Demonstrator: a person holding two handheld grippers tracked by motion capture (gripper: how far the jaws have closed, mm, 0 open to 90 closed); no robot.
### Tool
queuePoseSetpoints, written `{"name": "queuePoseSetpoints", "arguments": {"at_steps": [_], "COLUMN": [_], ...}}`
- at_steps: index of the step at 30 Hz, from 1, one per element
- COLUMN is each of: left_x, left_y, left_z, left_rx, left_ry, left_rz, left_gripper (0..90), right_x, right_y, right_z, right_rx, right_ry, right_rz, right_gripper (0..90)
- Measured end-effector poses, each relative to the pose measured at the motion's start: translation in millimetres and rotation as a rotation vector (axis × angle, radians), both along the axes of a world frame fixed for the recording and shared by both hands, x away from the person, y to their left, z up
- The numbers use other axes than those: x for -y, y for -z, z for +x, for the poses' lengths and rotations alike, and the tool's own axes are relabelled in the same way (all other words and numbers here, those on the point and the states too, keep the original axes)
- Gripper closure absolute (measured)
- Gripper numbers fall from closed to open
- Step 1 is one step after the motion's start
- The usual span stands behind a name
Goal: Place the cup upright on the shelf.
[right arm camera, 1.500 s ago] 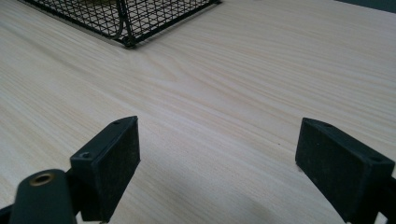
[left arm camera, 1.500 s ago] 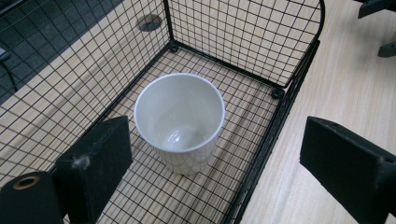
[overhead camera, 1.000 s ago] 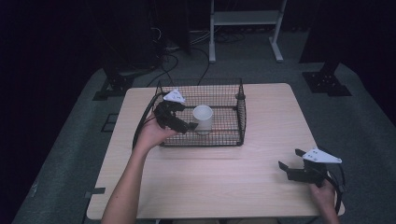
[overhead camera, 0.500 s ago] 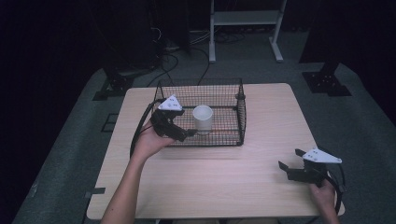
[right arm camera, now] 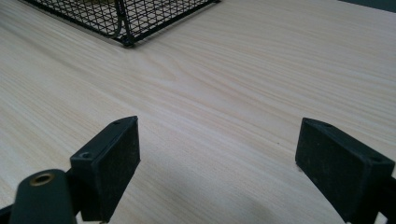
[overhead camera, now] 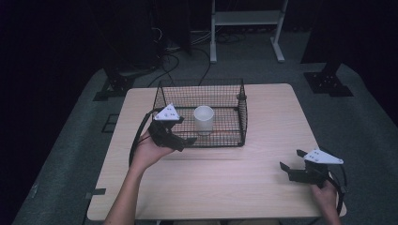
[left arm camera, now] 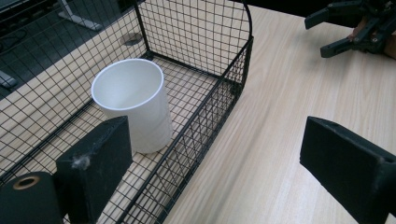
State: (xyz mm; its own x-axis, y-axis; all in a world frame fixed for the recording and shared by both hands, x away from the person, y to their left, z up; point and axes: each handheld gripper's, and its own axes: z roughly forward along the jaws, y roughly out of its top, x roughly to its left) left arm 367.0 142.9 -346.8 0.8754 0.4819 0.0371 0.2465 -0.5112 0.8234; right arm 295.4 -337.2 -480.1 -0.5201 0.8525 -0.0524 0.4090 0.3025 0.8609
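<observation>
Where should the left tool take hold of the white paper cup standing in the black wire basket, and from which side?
Probably at the upper wall of the white paper cup, just under its open rim, coming from above. It stands upright inside the black wire basket, whose mesh walls block a level approach. The left tool, jaws open, hangs at the basket's near wall.

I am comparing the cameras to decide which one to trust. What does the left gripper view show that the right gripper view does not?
Left gripper view: the white cup standing upright inside the wire basket, and farther off the right gripper, open. Its own left gripper has open jaws, one on each side of the basket's near wall.

Right gripper view: the right gripper's own black pads, wide apart over bare wood, with nothing between them.

Both: the light wooden table and some part of the basket.
</observation>
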Motion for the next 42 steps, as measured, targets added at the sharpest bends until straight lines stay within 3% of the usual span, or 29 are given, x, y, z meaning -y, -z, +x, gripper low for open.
{"name": "queuePoseSetpoints", "arguments": {"at_steps": [19, 32, 37, 42], "left_x": [-6.9, -11.5, -17.2, -21.2], "left_y": [12.9, 17.1, 22.0, 27.8], "left_z": [-28.5, -46.6, -50.3, -56.5], "left_rx": [-0.008, 0.007, 0.002, 0.000], "left_ry": [0.018, 0.027, 0.012, -0.004], "left_rz": [0.019, 0.002, -0.027, -0.025], "left_gripper": [8.5, 8.5, 8.5, 8.4], "right_x": [-0.3, -0.6, -0.7, -0.7], "right_y": [0.1, 0.2, 0.2, 0.2], "right_z": [0.2, 0.2, 0.4, 0.5], "right_rx": [-0.002, -0.005, -0.004, -0.004], "right_ry": [0.000, 0.004, 0.003, 0.004], "right_rz": [-0.002, -0.005, -0.006, -0.006], "right_gripper": [13.1, 13.1, 13.1, 13.1]}}
